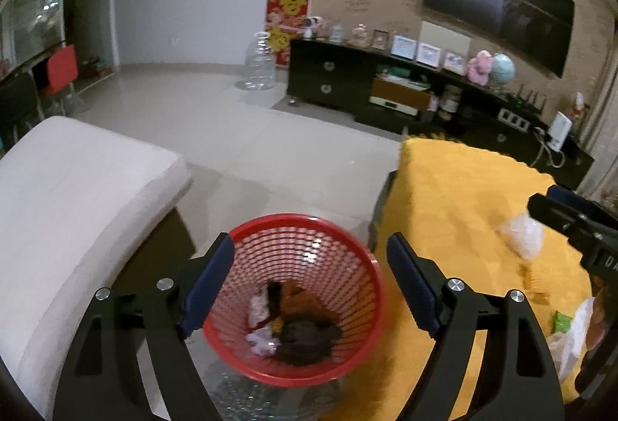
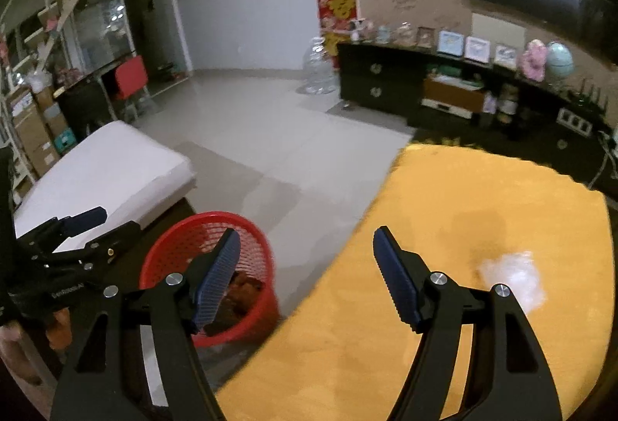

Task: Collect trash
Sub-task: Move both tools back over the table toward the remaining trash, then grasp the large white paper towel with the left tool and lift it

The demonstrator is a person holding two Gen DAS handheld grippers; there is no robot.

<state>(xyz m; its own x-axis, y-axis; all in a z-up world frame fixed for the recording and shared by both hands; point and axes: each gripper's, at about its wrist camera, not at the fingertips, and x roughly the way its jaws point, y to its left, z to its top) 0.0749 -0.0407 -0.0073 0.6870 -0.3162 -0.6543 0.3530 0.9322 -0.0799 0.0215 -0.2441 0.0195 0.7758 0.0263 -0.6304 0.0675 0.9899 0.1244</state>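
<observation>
A red mesh basket (image 1: 340, 239) stands on the floor beside the yellow-covered table (image 1: 455, 204) and holds several scraps of trash (image 1: 286, 328). My left gripper (image 1: 309, 278) hangs open and empty right above the basket. A clear crumpled plastic wrapper (image 1: 521, 233) lies on the yellow cloth; it also shows in the right wrist view (image 2: 513, 276). My right gripper (image 2: 305, 274) is open and empty, over the table's left edge, the wrapper to its right. The basket (image 2: 174, 247) is at its lower left. A green wrapper (image 1: 561, 322) and more plastic (image 1: 577, 332) lie at the table's near right.
A white cushioned seat (image 1: 77, 197) stands left of the basket. A dark TV cabinet (image 1: 386, 89) with frames and ornaments runs along the far wall under a TV (image 1: 498, 0). A large clear water bottle (image 1: 260, 61) stands on the tiled floor (image 1: 231, 127).
</observation>
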